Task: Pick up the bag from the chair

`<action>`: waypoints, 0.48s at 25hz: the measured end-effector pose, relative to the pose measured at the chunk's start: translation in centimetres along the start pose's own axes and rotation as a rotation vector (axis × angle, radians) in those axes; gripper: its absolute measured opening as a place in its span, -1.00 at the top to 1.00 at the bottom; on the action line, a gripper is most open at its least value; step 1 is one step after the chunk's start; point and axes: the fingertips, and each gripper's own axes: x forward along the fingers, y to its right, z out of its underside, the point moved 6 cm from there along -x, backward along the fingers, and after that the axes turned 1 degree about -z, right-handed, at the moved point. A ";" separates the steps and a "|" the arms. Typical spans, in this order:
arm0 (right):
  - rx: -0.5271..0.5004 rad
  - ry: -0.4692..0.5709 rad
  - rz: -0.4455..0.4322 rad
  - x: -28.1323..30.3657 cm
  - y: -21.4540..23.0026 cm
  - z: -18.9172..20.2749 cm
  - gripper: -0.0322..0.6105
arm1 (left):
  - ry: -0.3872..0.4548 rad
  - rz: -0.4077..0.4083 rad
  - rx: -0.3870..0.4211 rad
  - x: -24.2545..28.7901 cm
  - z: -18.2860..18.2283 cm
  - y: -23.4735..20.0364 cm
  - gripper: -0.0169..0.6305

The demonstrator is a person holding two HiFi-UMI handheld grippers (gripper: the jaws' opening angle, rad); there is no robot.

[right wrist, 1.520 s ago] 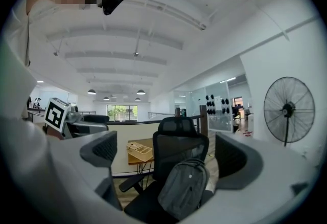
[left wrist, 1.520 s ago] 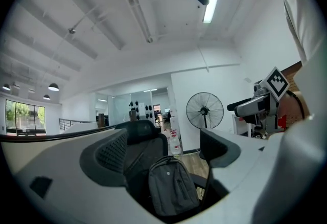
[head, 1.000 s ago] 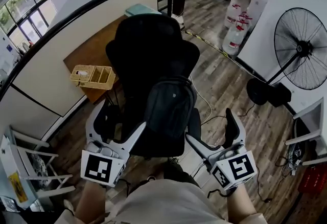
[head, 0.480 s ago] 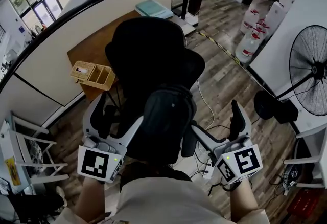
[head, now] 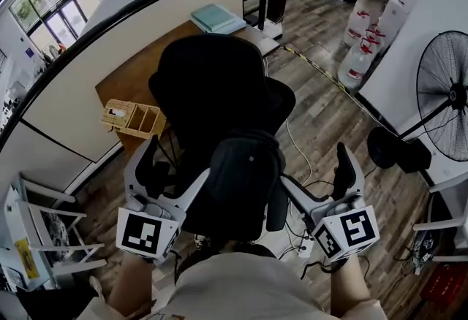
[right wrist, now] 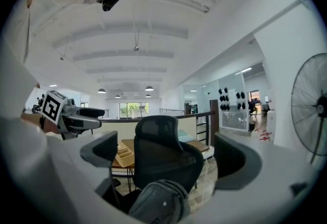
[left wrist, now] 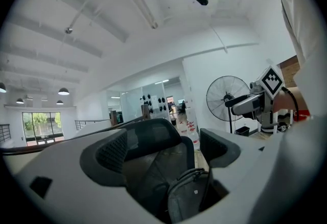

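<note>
A dark grey bag stands upright on the seat of a black mesh office chair. My left gripper is open at the bag's left side, with its inner finger close to the bag. My right gripper is open at the bag's right side. Neither holds anything. In the left gripper view the bag shows low between the spread jaws of the left gripper, in front of the chair back. The right gripper is seen the same way, with the bag below the chair.
Behind the chair is a wooden desk with a woven organiser and a teal folder. A curved black railing runs past it. A standing fan, water bottles, floor cables and a white rack surround the chair.
Both grippers stay open on either side of the bag and have edged slightly forward. The head view has shifted a little.
</note>
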 end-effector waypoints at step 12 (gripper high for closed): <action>0.028 -0.025 0.051 2.1 -1.5 0.6 -0.92 | -0.003 0.072 -0.034 1.3 1.6 -3.1 -0.40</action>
